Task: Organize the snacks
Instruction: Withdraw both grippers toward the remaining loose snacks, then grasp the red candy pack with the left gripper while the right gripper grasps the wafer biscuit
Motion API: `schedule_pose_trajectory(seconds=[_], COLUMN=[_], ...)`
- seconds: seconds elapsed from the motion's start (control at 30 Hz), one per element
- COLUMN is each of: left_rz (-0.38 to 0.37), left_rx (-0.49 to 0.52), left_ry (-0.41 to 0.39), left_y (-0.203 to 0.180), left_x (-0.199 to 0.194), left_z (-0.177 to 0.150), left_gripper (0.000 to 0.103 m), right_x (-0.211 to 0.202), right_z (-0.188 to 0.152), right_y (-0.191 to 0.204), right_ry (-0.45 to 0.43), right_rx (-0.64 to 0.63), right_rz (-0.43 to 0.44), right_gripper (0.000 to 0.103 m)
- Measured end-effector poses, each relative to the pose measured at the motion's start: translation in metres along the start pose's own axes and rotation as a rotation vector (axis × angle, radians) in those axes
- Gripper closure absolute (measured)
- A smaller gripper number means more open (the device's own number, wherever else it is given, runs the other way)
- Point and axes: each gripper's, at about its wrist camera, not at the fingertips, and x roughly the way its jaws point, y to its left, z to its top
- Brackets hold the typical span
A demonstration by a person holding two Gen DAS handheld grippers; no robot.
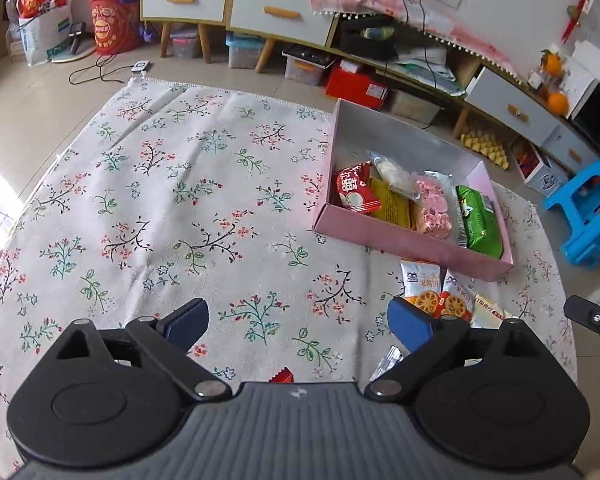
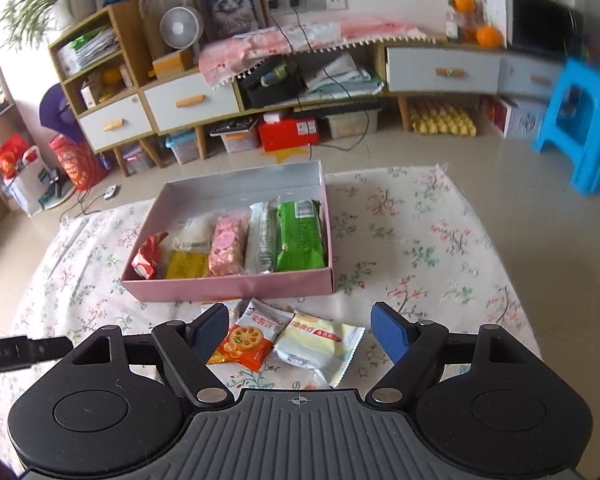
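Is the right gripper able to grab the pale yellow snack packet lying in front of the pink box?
Probably yes. The right gripper is open and empty, and the pale yellow packet lies between its fingers on the cloth with nothing on top. The orange cracker packet touches its side, so it might get nudged.

place: home living room | evidence: low drawer cabinet (image 2: 188, 104) standing along wall; desk fan (image 2: 181, 27) and potted plant (image 2: 40, 4) sitting on top; blue plastic stool (image 2: 576, 128) standing on tiled floor (image 2: 440, 152); floral cloth (image 1: 160, 200) covering table
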Motion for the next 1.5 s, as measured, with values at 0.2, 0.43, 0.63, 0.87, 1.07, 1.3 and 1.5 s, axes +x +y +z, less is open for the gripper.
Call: schedule_pose_trajectory(seconds=[0.2, 0.43, 0.63, 0.87, 1.07, 1.3, 1.5], left_rz=[-0.036, -0.032, -0.015, -0.01, -0.015, -0.034, -0.044], left_rx=[-0.025, -0.077, -0.02, -0.008, 0.027, -0.043, -0.043], left_ry=[0.021, 0.036, 0.058, 0.083, 0.12, 0.167, 0.204], left_y=[0.012, 0.025, 0.028, 0.033, 0.037, 0.047, 0.033], left_x=[0.001, 0.003, 0.005, 0.005, 0.008, 0.006, 0.016], left_z=[0.001, 0.0, -0.008, -0.018, -0.037, -0.056, -0.074], left_gripper=[0.006, 0.005, 0.005, 0.005, 0.005, 0.006, 0.007], right_x=[0.011, 0.011, 0.017, 0.029, 0.038, 0.051, 0.054], right_z=[-0.002, -0.004, -0.009, -0.022, -0.041, -0.054, -0.058], right_y=[0.003, 0.002, -0.001, 0.002, 0.01, 0.007, 0.015], right_ry=[0.052, 0.062, 0.097, 0.172, 0.225, 0.277, 0.275], right_rx=[-0.02, -0.044, -0.101, -0.205, -0.368, -0.436, -0.479], right_rz=[0.003, 0.012, 0.009, 0.011, 0.038, 0.061, 0.063], right_gripper=[0.023, 0.023, 0.023, 0.023, 0.024, 0.027, 0.027])
